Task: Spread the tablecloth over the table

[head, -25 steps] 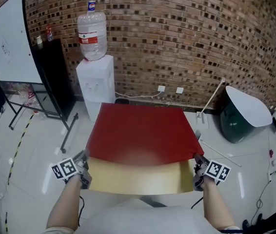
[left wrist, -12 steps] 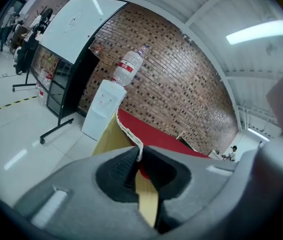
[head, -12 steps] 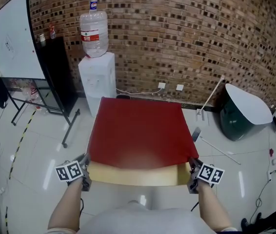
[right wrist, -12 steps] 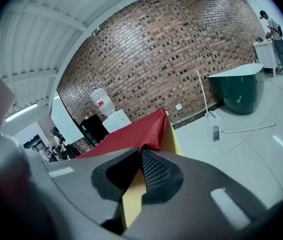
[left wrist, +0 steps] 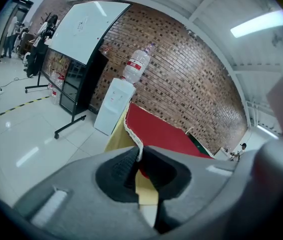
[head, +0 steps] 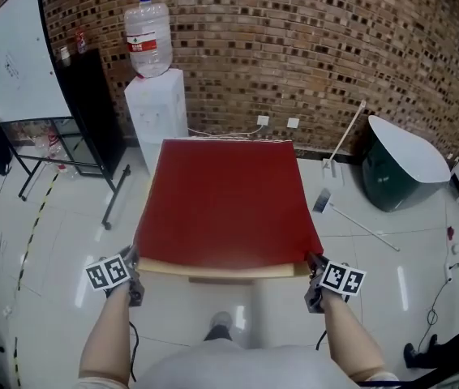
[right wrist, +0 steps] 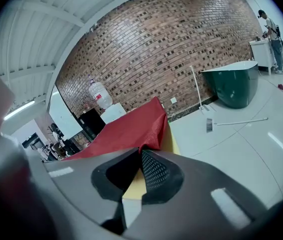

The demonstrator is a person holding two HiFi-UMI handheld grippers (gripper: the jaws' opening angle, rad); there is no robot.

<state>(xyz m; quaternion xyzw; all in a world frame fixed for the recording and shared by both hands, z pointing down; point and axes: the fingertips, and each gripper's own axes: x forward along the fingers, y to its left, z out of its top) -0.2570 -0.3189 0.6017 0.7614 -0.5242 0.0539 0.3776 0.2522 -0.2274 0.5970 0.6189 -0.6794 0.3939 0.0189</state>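
A red tablecloth [head: 225,201] lies stretched over a pale yellow table [head: 213,270], covering almost all of it; only a thin strip of tabletop shows along the near edge. My left gripper [head: 135,280] is shut on the tablecloth's near left corner [left wrist: 134,144], its white hem pinched between the pads. My right gripper [head: 311,288] is shut on the near right corner [right wrist: 149,144], where the red cloth bunches into the jaws. Both grippers sit just off the table's near corners.
A white water dispenser [head: 156,104] with a bottle stands behind the table's far left. A black cabinet [head: 92,104] and a whiteboard [head: 15,55] are at the left. A green tub [head: 400,173] and a broom [head: 351,221] lie on the tiled floor at the right.
Both grippers have pulled the cloth's near edge toward me and downward. The bare yellow strip of table has shrunk from a wide band to a thin sliver.
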